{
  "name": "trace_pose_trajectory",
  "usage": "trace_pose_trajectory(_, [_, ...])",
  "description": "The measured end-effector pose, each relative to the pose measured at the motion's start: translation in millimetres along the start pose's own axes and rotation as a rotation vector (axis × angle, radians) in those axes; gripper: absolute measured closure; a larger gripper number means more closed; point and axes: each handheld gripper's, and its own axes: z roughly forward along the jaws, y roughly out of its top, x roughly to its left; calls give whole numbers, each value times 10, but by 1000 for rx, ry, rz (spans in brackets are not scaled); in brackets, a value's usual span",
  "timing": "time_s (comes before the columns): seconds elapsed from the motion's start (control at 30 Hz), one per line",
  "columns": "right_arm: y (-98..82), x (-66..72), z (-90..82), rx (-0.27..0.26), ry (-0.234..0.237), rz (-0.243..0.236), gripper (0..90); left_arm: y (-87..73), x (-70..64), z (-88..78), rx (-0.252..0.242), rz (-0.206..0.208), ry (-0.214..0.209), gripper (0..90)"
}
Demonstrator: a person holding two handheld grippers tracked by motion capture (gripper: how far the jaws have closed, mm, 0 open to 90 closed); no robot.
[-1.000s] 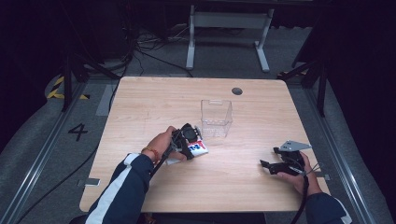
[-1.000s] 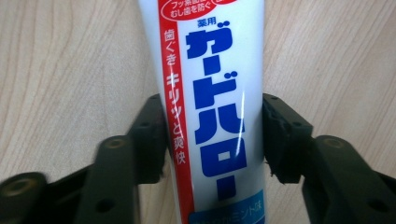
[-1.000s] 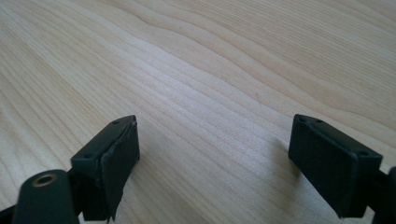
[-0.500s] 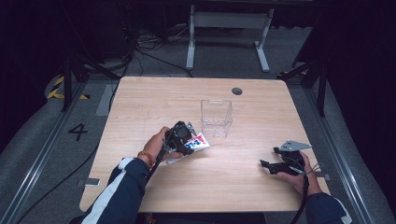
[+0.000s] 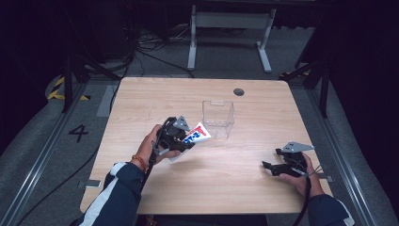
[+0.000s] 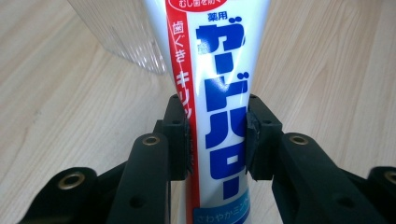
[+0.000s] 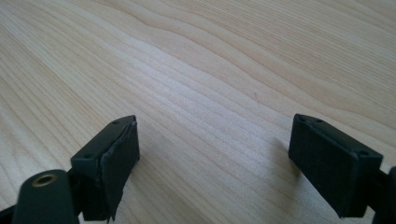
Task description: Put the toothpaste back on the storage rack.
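Seen from above in the high view, the left gripper [image 5: 181, 136] held a toothpaste tube [image 5: 195, 135] clear of the table [image 5: 226, 174], its far end just beside a clear plastic box [image 5: 218, 118]; whether tube and box touched could not be told at that size. The right gripper [image 5: 273, 165] rested low at the table's right side, well apart from both.

Next, in the left gripper view, the jaws had just been closing and stood clamped on the tube [image 6: 219, 93] across its flat body, pads [image 6: 180, 140] pressing both edges. The ribbed wall of the box [image 6: 121, 32] lay behind. The tube probably was light, soft and glossy, so a hard squeeze would likely dent it or push paste toward the cap; a hold across the flat middle looked sound.

Finally, in the right gripper view, the jaws stood wide apart over bare wood [image 7: 210, 93], gripping nothing.
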Motion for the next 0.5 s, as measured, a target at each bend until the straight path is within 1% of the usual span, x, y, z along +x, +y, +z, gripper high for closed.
trace_pose_trajectory(0.07, [0,0,0,0,-1,0,166,18,-1,-42,-34,-7,-4,674])
trace_pose_trajectory(0.2, [-1,0,0,-1,0,0,165,85,-10,-99,-83,-11,-6,675])
trace_pose_trajectory(0.23, [-1,0,0,-1,-1,0,166,105,-9,-112,-100,-21,-15,676])
trace_pose_trajectory(0.27, [-2,0,1,-2,0,0,165,138,-7,-135,-116,-19,-18,677])
trace_pose_trajectory(0.4, [-3,0,1,-3,0,0,165,208,-15,-183,-168,-33,-16,681])
trace_pose_trajectory(0.5, [-3,1,1,-3,0,0,166,260,-13,-213,-215,-32,-6,682])
